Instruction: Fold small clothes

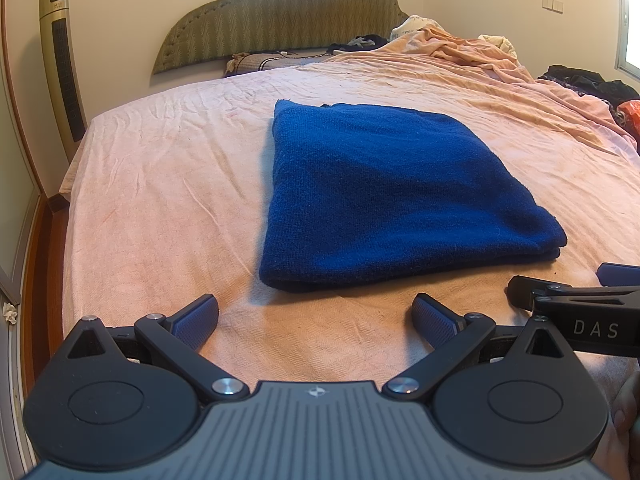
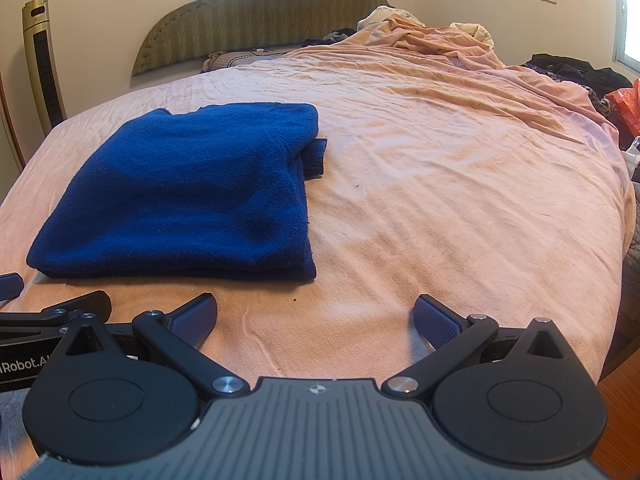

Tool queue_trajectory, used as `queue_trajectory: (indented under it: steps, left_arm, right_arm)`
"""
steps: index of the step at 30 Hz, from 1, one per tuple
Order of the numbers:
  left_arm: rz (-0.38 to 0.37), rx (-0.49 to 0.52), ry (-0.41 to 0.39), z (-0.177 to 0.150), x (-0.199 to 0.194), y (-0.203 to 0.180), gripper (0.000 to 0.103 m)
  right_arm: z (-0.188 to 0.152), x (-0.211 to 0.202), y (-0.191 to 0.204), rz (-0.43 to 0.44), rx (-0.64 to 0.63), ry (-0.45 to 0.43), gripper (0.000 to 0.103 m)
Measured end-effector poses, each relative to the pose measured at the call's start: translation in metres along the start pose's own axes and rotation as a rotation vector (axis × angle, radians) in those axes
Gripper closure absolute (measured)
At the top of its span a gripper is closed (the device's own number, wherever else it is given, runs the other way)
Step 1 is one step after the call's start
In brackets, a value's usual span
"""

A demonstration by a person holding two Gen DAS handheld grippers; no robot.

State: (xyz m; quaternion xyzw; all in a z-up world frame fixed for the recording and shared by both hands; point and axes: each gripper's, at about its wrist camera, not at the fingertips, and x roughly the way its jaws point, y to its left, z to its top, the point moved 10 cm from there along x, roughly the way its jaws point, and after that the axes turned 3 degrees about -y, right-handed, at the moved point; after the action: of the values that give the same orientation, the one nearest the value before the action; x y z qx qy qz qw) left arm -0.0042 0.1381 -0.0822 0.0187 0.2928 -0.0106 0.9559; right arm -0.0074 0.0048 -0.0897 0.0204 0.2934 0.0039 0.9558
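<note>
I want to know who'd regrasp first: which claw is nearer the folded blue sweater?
Left. The left claw, open, sits just short of the blue sweater's near edge, squarely facing it. The right claw, also open, is off past its right corner.

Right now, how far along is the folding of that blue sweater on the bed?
Done: the blue sweater lies folded into a compact stack on the pink sheet. In hand: nothing; the left gripper and right gripper are open and empty. Left: perhaps tucking in the cuff poking out.

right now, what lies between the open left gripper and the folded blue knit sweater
Only bare pink bedsheet separates the left gripper from the blue knit sweater, in the left wrist view.
</note>
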Motion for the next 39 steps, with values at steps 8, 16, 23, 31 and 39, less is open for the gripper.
queue_trajectory:
  steps: [8, 16, 23, 31, 39]
  left_arm:
    - [-0.002, 0.000, 0.001, 0.000, 0.000, 0.000, 0.000]
    - [-0.018, -0.067, -0.016, -0.003, -0.037, 0.009, 0.000]
    - [0.024, -0.036, -0.035, -0.002, -0.088, 0.018, 0.000]
    - [0.016, -0.062, -0.069, -0.001, -0.132, 0.022, 0.000]
    - [0.027, -0.077, -0.082, 0.007, -0.143, 0.031, 0.000]
  right_arm:
    - [0.000, -0.001, 0.000, 0.003, -0.008, 0.003, 0.000]
    - [-0.004, -0.029, -0.003, 0.031, -0.057, 0.032, 0.000]
    - [0.010, -0.077, 0.008, 0.089, -0.060, -0.033, 0.000]
    - [0.026, -0.105, 0.016, 0.113, -0.061, -0.054, 0.000]
    - [0.030, -0.120, 0.025, 0.120, -0.084, -0.073, 0.000]
